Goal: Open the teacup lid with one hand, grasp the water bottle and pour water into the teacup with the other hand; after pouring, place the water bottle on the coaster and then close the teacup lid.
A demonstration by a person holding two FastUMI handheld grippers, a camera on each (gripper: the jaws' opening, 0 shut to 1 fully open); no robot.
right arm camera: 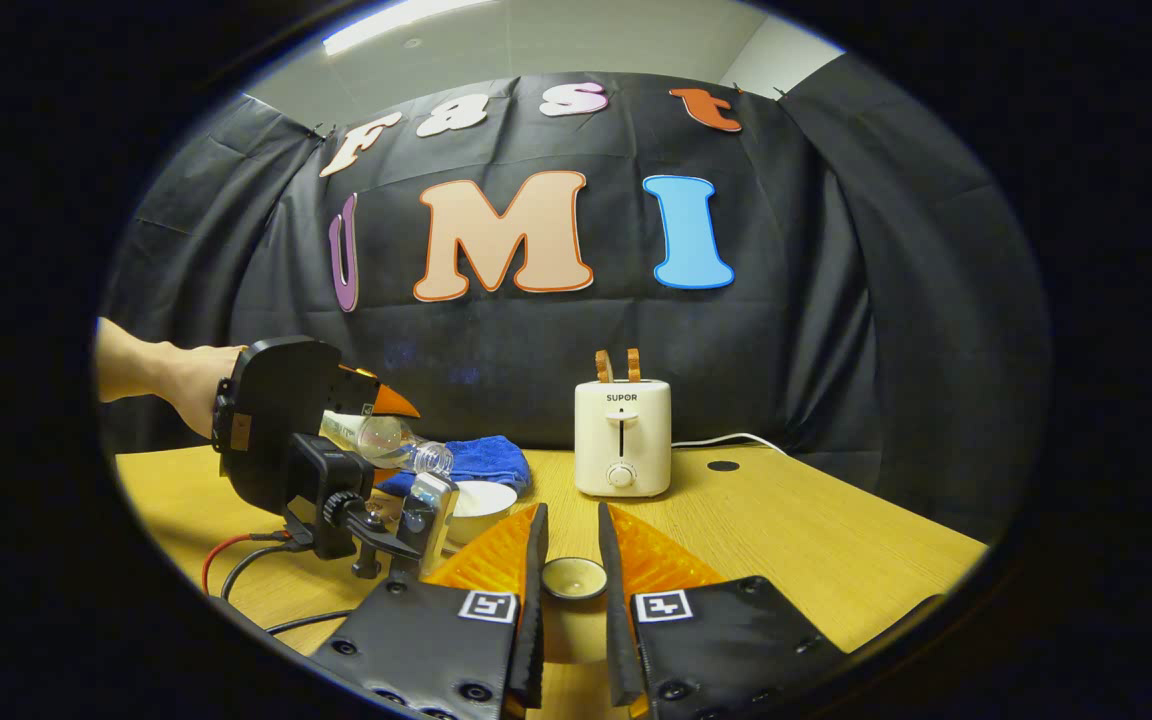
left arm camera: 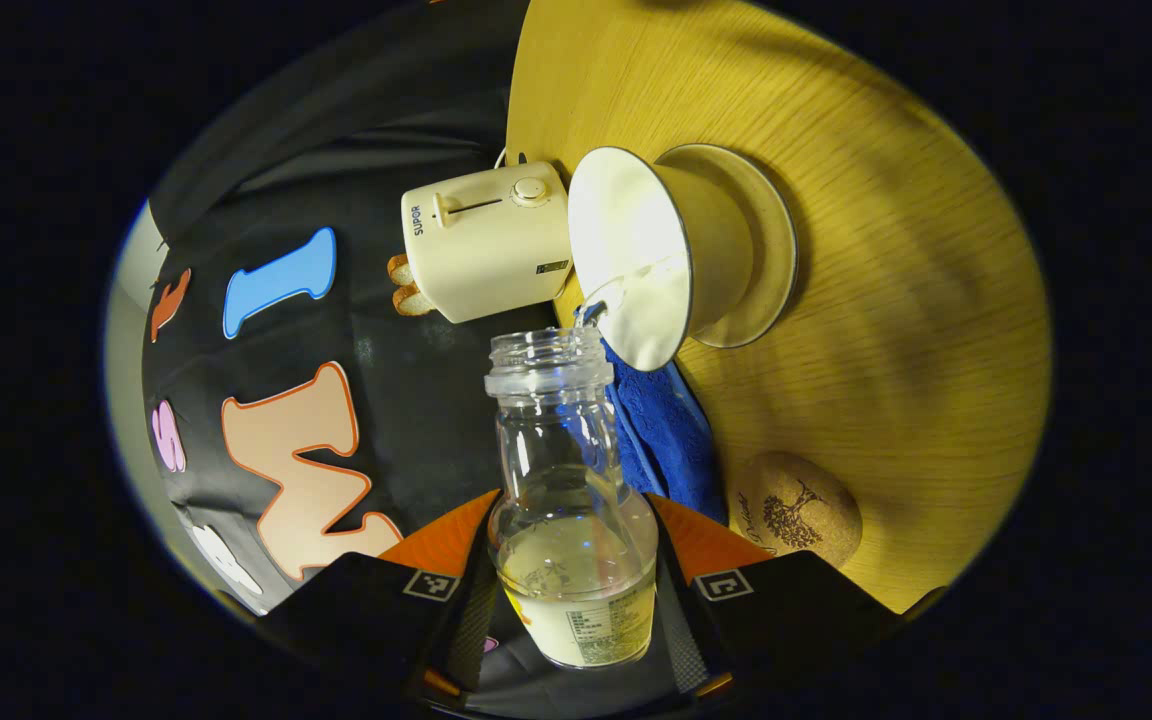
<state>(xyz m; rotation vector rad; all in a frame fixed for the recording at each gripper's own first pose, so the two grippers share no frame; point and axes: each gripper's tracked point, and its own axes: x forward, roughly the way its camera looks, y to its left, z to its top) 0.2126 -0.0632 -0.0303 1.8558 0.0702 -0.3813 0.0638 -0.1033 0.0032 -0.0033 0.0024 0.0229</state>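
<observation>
Wooden table [left arm camera: 886, 250] | water bottle [left arm camera: 571, 500] tilted over teacup [left arm camera: 656, 255] | lid [right arm camera: 574, 578] seemingly gripped

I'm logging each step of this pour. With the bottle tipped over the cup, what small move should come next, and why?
Probably keep the left tool tilted a moment longer: the clear plastic water bottle it clamps holds water, and a thin stream runs from its mouth into the white ceramic teacup. The right tool holds the small round lid aside.
</observation>
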